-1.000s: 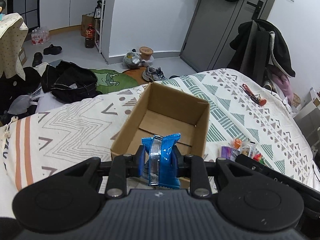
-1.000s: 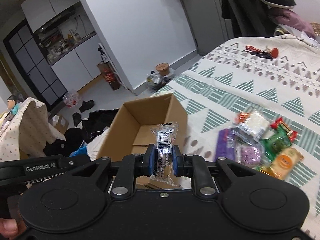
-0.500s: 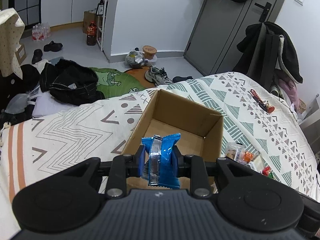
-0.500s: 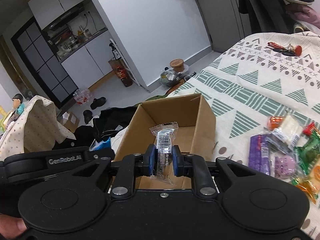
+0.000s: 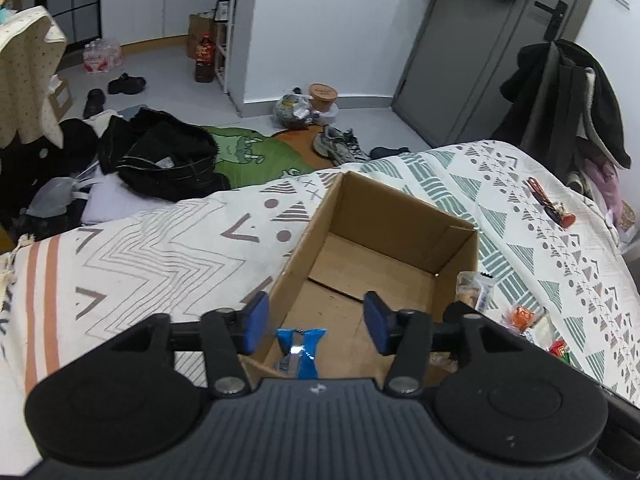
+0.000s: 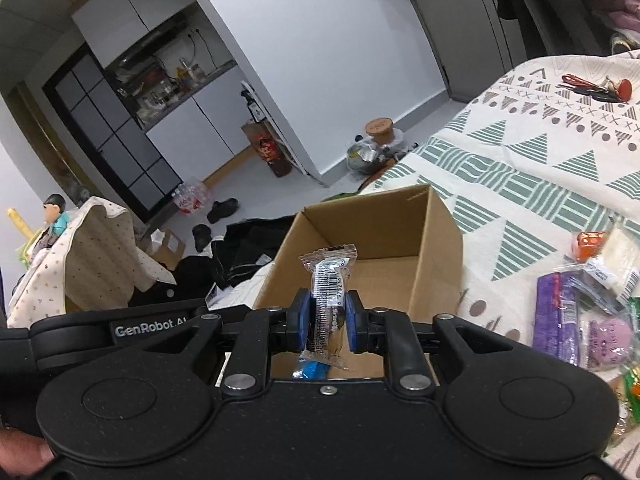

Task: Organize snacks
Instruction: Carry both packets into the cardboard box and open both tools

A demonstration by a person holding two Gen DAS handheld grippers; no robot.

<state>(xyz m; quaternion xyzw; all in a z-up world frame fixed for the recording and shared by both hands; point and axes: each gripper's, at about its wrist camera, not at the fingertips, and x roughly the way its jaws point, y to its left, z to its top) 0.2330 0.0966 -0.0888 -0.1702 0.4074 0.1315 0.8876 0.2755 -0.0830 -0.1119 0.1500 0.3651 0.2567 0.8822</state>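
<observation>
An open cardboard box [image 5: 460, 264] [image 6: 440, 236] sits on the patterned bedspread. My left gripper [image 5: 316, 320] hangs open over the box's near end, and a blue snack packet [image 5: 300, 350] lies loose below it inside the box. The same blue snack packet [image 6: 310, 370] peeks out under the right gripper's fingers. My right gripper [image 6: 328, 322] is shut on a clear barcoded snack packet [image 6: 328, 280], held upright above the box's near edge. A pile of loose snacks [image 6: 580, 300] [image 5: 520, 316] lies on the bed to the right of the box.
Keys with a red tag [image 5: 548, 204] [image 6: 600, 90] rest farther back on the bed. Black bags and clothes [image 5: 160, 156], shoes [image 5: 340, 146] and a green mat cover the floor beyond the bed. The left gripper's body [image 6: 120, 326] shows beside the right one.
My left gripper has opened and the blue packet has dropped from it into the box. My right gripper keeps its hold and has moved closer over the box.
</observation>
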